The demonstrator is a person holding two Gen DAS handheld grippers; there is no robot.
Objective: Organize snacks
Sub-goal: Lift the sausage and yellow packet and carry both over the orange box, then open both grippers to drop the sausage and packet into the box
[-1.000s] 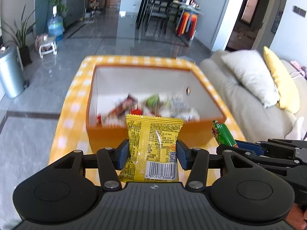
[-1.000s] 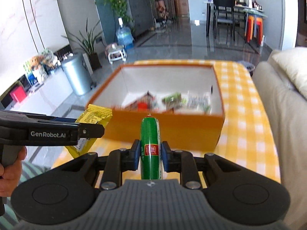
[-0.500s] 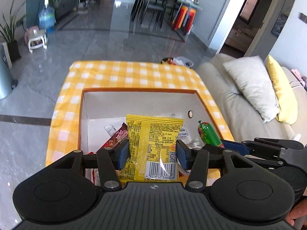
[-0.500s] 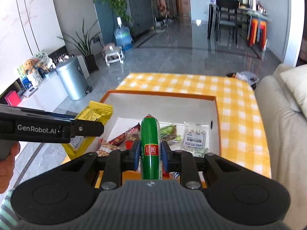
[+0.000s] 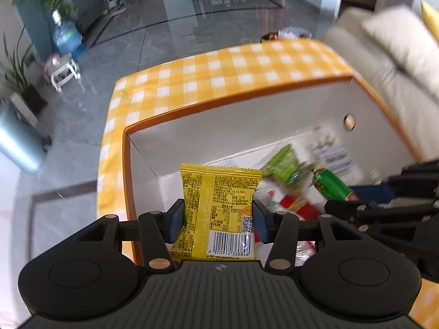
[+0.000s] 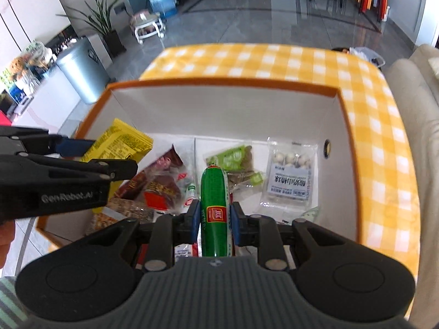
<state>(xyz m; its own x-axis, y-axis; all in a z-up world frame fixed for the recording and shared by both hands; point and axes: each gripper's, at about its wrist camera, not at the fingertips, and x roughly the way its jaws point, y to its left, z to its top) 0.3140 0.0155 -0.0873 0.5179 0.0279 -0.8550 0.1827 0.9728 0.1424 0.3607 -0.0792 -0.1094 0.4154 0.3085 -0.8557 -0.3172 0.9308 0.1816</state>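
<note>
Both hand-held grippers moved over the orange box point(image 6: 345, 115): left point(image 5: 218, 219) pinching yellow packet point(image 5: 219, 208), right point(image 6: 214, 219) pinching green sausage point(image 6: 214, 203). Drop-off step; next, release inside.

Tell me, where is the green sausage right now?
The green sausage is pinched in the right gripper, above the orange box, with the left gripper's yellow packet on its left.

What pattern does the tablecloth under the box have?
Yellow and white checks on the tablecloth; the right wrist view shows it best.
</note>
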